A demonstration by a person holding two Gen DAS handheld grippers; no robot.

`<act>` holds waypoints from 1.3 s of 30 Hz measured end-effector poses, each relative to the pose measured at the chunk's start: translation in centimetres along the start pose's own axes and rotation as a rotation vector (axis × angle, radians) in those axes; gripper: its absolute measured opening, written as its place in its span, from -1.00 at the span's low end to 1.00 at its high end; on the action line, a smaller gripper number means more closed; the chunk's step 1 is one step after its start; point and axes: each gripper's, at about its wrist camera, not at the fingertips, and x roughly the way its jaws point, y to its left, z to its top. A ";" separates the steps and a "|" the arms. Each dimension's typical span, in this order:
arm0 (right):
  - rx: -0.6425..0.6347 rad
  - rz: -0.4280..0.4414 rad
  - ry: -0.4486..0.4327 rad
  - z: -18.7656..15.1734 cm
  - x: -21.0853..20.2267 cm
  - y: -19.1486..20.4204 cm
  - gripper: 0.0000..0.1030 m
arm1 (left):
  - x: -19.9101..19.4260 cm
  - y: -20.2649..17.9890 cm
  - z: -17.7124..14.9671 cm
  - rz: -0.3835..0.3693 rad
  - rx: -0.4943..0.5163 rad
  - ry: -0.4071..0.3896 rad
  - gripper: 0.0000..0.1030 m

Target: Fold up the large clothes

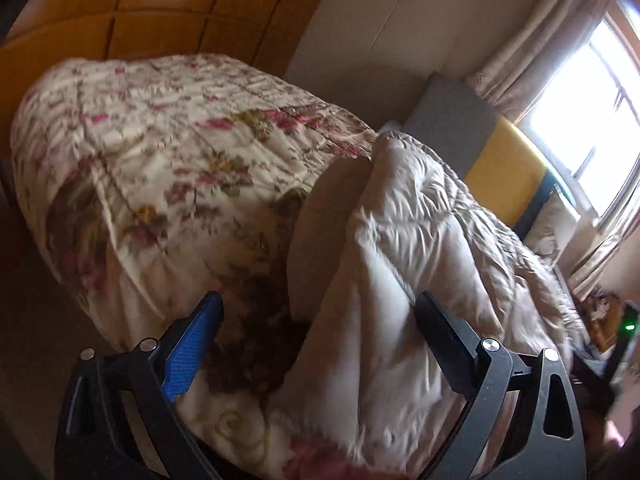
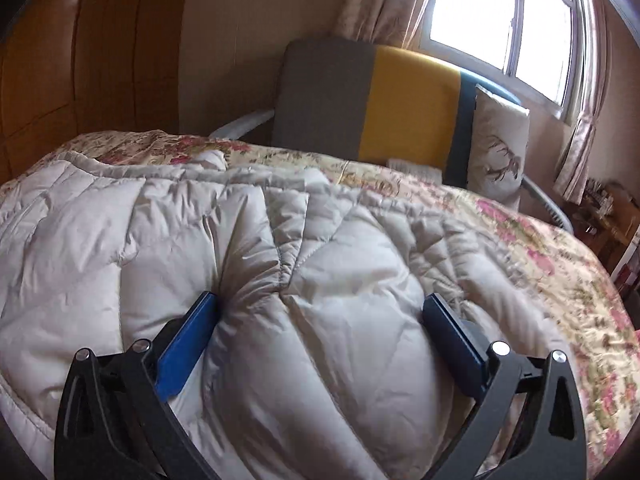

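Note:
A large off-white quilted puffer garment [image 2: 280, 264] lies spread on a bed with a floral cover [image 2: 560, 264]. My right gripper [image 2: 320, 308] is open, its blue-padded fingers [image 2: 188, 344] pressed down into the garment's padding on either side of a bulge. In the left wrist view the same garment [image 1: 420, 240] hangs in a heap over the bed's near edge, on the floral cover [image 1: 160, 140]. My left gripper [image 1: 316, 308] is open, its jaws wide apart around the garment's edge, with nothing pinched between them.
A grey, yellow and blue headboard [image 2: 380, 108] stands at the bed's far end with a deer-print pillow [image 2: 496, 148]. A bright window [image 2: 500, 20] with curtains is behind. A wooden wardrobe [image 2: 80, 60] is to the left. A cluttered side table [image 2: 612, 216] is at right.

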 end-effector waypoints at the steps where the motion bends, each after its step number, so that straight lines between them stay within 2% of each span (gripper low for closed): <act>1: 0.020 0.022 0.007 -0.1 0.1 -0.5 0.96 | -0.2 0.1 -0.4 -0.016 -0.004 0.007 0.85; 4: 0.044 0.045 0.009 -0.3 0.3 -1.0 0.97 | -0.4 -0.2 -1.6 -0.087 -0.037 0.027 0.85; 8: 0.023 0.002 -0.017 -0.8 -0.2 -0.4 0.96 | 0.1 -0.8 -3.3 -0.197 -0.098 0.099 0.85; 13: 0.045 0.020 -0.024 -1.2 -0.6 -0.6 0.97 | 0.4 -3.1 -4.7 -0.310 -0.077 0.162 0.85; 15: 0.050 0.025 -0.026 -1.3 -0.6 -0.7 0.97 | 0.7 -3.8 -4.5 -0.312 -0.065 0.165 0.85; 20: 0.053 0.028 -0.029 -1.3 -0.7 -0.8 0.97 | 2.1 -3.6 -3.5 -0.343 -0.223 0.148 0.85; 25: 0.057 0.030 -0.030 -1.3 -0.5 -1.0 0.97 | 3.1 -3.5 -2.2 -0.366 -0.278 0.110 0.85; 29: 0.062 0.032 -0.033 -1.4 -0.6 -1.0 0.97 | 4.0 -2.5 -2.0 -0.354 -0.350 0.099 0.55; 31: 0.065 0.034 -0.032 -1.5 -0.7 -1.0 0.97 | 4.1 -2.7 -1.9 -0.337 -0.330 0.097 0.41; 33: 0.072 0.037 -0.025 -1.4 -0.8 -1.1 0.97 | 4.0 -3.2 -1.7 -0.337 -0.284 0.098 -0.06; 35: 0.090 0.032 -0.005 -1.2 -1.3 -1.5 0.97 | 3.6 -3.2 -1.3 -0.339 -0.255 0.098 -0.25; 39: 0.122 -0.028 -0.060 -0.7 -3.7 -2.2 0.96 | 2.5 -2.7 -0.8 -0.385 -0.251 0.085 -0.44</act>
